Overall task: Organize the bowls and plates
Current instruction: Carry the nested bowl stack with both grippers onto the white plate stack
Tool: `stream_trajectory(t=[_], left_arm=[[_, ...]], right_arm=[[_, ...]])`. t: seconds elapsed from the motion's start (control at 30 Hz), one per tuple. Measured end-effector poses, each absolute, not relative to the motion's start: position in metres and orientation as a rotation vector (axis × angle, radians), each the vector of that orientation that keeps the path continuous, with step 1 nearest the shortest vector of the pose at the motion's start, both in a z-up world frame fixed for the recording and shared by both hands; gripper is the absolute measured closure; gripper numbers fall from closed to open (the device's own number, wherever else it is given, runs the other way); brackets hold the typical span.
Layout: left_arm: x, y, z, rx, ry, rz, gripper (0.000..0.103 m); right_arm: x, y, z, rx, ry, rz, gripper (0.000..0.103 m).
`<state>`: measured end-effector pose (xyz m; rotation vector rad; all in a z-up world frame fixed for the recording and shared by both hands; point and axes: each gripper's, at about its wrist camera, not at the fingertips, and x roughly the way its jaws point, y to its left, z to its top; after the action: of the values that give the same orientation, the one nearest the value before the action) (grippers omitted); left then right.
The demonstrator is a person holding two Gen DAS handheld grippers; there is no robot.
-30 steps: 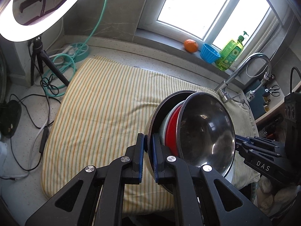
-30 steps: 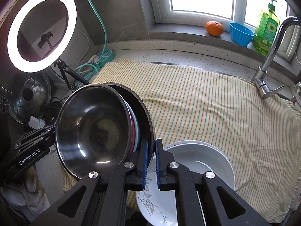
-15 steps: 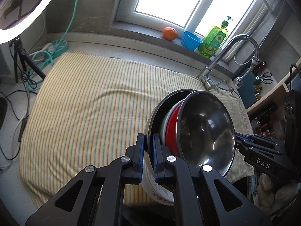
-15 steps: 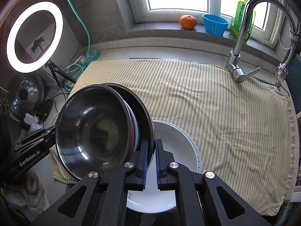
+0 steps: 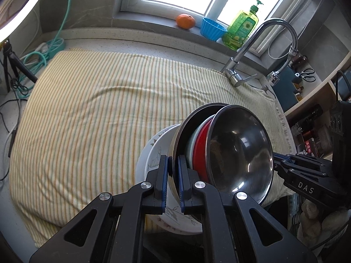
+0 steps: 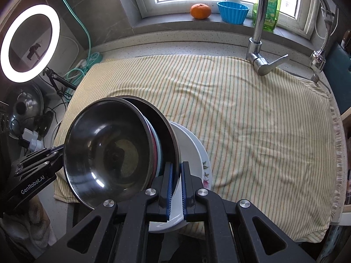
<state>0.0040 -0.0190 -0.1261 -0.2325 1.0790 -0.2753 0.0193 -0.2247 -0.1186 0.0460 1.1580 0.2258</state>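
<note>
A nested stack of bowls hangs between my two grippers: a large steel bowl (image 5: 182,131) outside, a pale bowl and a red bowl (image 5: 200,144) inside it, and a smaller steel bowl (image 5: 239,151) on top. My left gripper (image 5: 173,182) is shut on the large bowl's rim. My right gripper (image 6: 176,188) is shut on the opposite rim of the same stack (image 6: 109,151). Below the stack, white flower-patterned plates (image 5: 153,157) lie on the striped cloth (image 5: 98,114); they also show in the right wrist view (image 6: 197,153).
A tap (image 6: 258,35) stands at the cloth's back right. An orange (image 6: 200,11), a blue cup (image 6: 232,12) and a soap bottle (image 5: 241,28) sit on the windowsill. A ring light (image 6: 30,41), its tripod and cables are at the left.
Both grippers carried the bowl stack to the right and forward along the cloth. The white plates came into the left wrist view, under the stack.
</note>
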Motion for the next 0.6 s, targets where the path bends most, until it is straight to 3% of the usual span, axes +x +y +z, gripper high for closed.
stream_trajectory(t=[0.6], left_arm=[[0.005, -0.027, -0.140, -0.208, 1.124, -0.274, 0.096]], right_arm=[[0.019, -0.232, -0.138, 0.072, 1.195, 0.219, 0.096]])
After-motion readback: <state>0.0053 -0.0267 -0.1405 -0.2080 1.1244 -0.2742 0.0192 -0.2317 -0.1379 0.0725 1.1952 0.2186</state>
